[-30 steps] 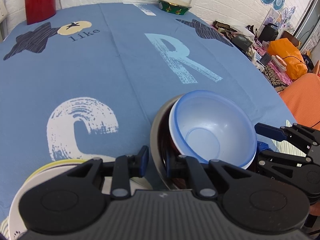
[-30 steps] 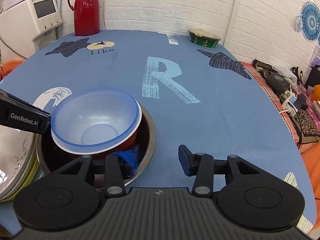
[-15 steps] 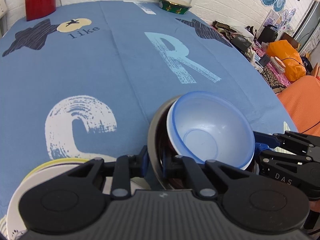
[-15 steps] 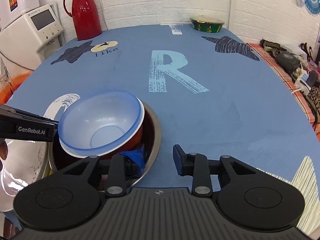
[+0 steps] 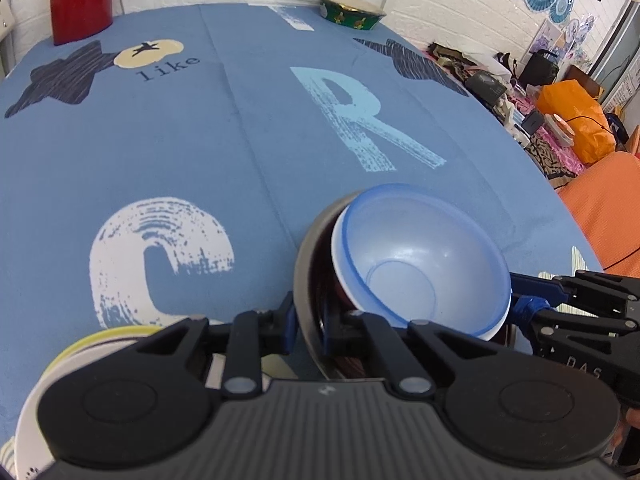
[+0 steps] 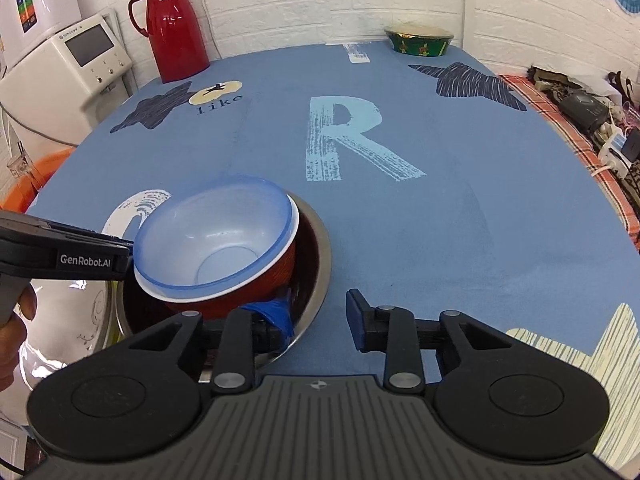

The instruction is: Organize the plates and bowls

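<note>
Fingers of left gripper [image 5: 308, 330] pinch the steel bowl [image 5: 306, 276] rim, one pad inside, one outside. Right gripper [image 6: 318, 320] spread wide astride the opposite rim. Nested inside: red bowl [image 6: 248, 292], then translucent blue bowl [image 6: 218, 236], tilted, mouth up. Bowls sit near the tablecloth [image 6: 400, 220] front edge; far cloth clear. Only the right view shows a hand [image 6: 14, 320]; plate stack [image 5: 60, 368] beside.

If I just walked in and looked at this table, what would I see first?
Probably the nest of bowls near the front edge: a pale blue bowl inside a red bowl inside a steel bowl, with the left gripper pinching the steel rim. Next, the big letter R printed mid-cloth, and the shiny red jug by the back wall.
</note>
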